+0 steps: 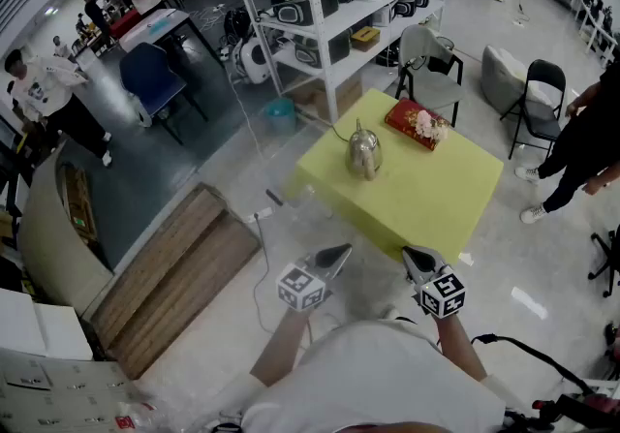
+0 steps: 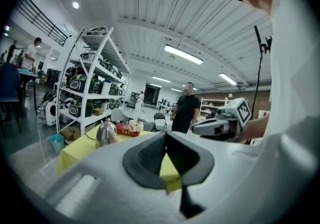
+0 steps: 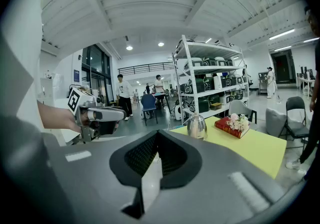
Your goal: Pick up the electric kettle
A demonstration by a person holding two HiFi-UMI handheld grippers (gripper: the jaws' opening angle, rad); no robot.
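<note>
I start at my left gripper (image 2: 166,134): its dark ribbed jaws are pressed together with nothing between them, and only a sliver of yellow shows past the tips. The right gripper (image 3: 157,133) reads the same to me, its jaws met in a narrow seam and empty. I judge they are closed because no grasp has begun. Both tools are carried low and close to the body, side by side and a little apart, each nosing slightly downward toward the work ahead.

Neither gripper is over the yellow square surface (image 1: 426,203) yet. Both hang above the pale floor on its near side, so the approach is not finished.

The rounded, polished steel electric kettle (image 1: 364,152) stands upright on that surface, toward its far left part and well apart from both grippers. Its spout and handle are too small for me to read clearly. It has open cloth around it, which I take as room for the jaws to come in from my side.

Just beyond it, near the far corner, lies a red box topped with pale flowers (image 1: 417,123), close to the kettle but not touching it. I would keep my line of approach clear of it. Behind the surface stands a white metal shelving rack (image 1: 334,29) loaded with appliances.
</note>
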